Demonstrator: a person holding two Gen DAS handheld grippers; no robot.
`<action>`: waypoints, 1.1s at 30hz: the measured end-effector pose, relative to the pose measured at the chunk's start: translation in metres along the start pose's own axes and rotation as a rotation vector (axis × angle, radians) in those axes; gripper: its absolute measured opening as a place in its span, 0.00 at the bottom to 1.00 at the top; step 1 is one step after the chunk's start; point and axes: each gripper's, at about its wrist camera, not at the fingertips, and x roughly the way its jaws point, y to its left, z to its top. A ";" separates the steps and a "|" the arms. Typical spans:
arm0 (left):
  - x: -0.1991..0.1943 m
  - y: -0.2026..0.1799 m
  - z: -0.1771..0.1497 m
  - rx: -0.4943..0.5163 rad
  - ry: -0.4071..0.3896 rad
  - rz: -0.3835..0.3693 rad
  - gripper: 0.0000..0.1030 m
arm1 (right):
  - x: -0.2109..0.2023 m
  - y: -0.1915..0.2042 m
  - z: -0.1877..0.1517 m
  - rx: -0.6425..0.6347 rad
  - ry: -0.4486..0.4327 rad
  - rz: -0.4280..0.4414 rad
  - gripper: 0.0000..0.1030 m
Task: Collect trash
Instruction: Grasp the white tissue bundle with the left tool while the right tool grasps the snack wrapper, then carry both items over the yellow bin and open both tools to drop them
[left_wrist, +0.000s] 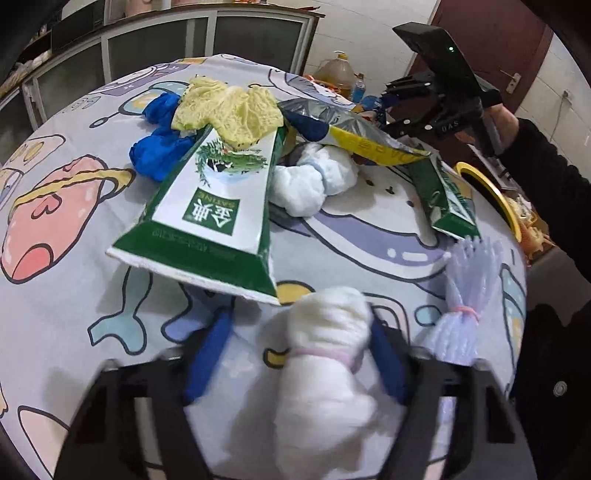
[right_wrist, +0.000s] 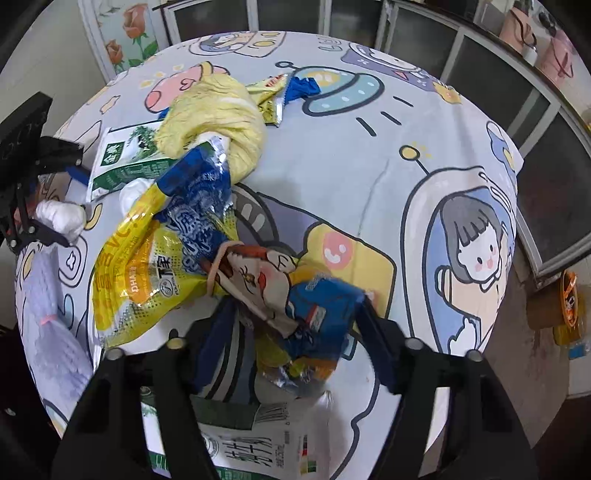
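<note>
Start with your left tongs (left_wrist: 299, 317). A white wad (left_wrist: 325, 328) tied with a pink band sits between the two blue pads. The right pad touches it, but there is a gap on the left side, so these tongs are not squeezing it yet. Ahead of the left tongs and a bit to the left lies a green and white carton (left_wrist: 210, 206) on the desk (left_wrist: 74, 277), which has a cartoon cloth over it. Past the carton, further from the tongs, are crumpled blue gloves (left_wrist: 159, 155) and a yellow cloth (left_wrist: 229, 110). Straight ahead of the tongs lies another white wad (left_wrist: 314, 184). Just beside the tongs on the right lies a pale purple bundle (left_wrist: 465, 295) with a pink band. Further ahead on the right is a second green carton (left_wrist: 447, 199), and a shiny yellow and blue bag (left_wrist: 351, 129) lies over its far end. Now your right tongs (right_wrist: 295, 301). A crumpled blue snack wrapper (right_wrist: 317, 317) fills the space between the pads and touches both, so these tongs are holding it. The yellow and blue bag lies ahead of them to the left. A white carton (right_wrist: 258, 435) lies under them, close to the camera.
</note>
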 end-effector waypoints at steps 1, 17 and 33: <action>0.002 -0.002 0.000 0.003 0.003 -0.009 0.36 | 0.000 0.000 -0.001 0.003 -0.005 -0.005 0.45; -0.051 -0.015 -0.014 -0.052 -0.099 0.072 0.28 | -0.067 0.006 -0.022 0.122 -0.199 -0.076 0.24; -0.109 -0.063 -0.005 -0.085 -0.260 0.087 0.28 | -0.155 0.002 -0.097 0.267 -0.385 -0.108 0.22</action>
